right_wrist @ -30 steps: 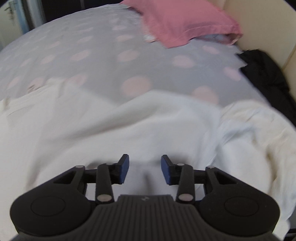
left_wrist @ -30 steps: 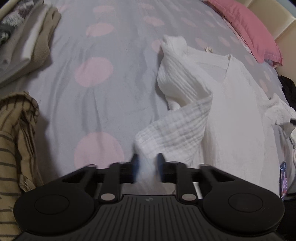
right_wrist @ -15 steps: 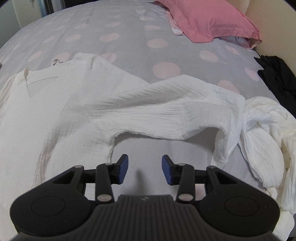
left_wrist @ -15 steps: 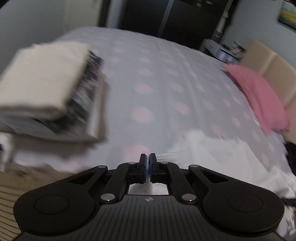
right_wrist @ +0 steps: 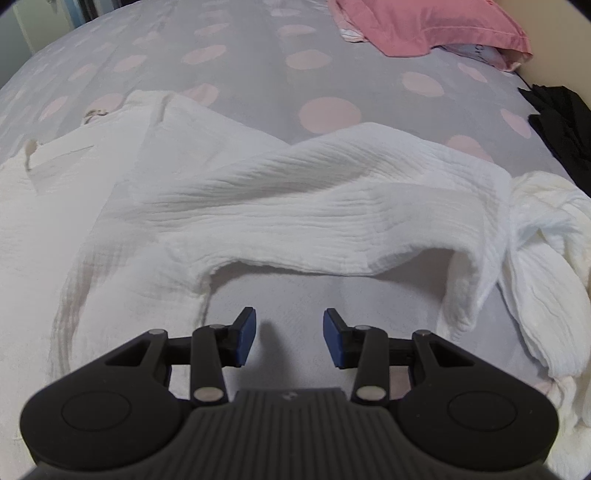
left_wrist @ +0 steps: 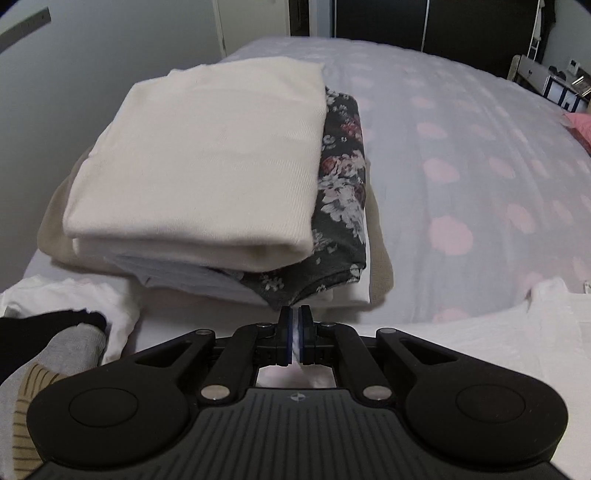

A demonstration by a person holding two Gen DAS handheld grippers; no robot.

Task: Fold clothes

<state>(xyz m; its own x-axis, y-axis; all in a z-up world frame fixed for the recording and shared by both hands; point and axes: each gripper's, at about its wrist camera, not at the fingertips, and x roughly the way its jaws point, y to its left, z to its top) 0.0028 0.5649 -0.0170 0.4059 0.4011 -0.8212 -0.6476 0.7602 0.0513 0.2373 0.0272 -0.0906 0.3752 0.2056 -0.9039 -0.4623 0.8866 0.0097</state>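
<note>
A white crinkled shirt (right_wrist: 295,192) lies spread on the grey bedspread with pink dots (right_wrist: 328,110); one long sleeve arches across the middle of the right wrist view. My right gripper (right_wrist: 289,338) is open and empty, hovering over bare bedspread just below that sleeve. My left gripper (left_wrist: 294,332) is shut on a thin fold of the white shirt, which shows between its blue pads; more of the shirt (left_wrist: 517,332) trails off to the right. A stack of folded clothes (left_wrist: 207,166) sits just beyond the left gripper.
The stack has a cream top layer, a dark floral piece (left_wrist: 343,192) and a beige base. A striped tan garment (left_wrist: 26,406) lies at the left. A pink pillow (right_wrist: 443,22), a black garment (right_wrist: 557,118) and crumpled white cloth (right_wrist: 546,266) lie to the right.
My left gripper closed on the shirt's cloth and swung left toward the folded stack. My right gripper stayed open and settled below the sleeve.
</note>
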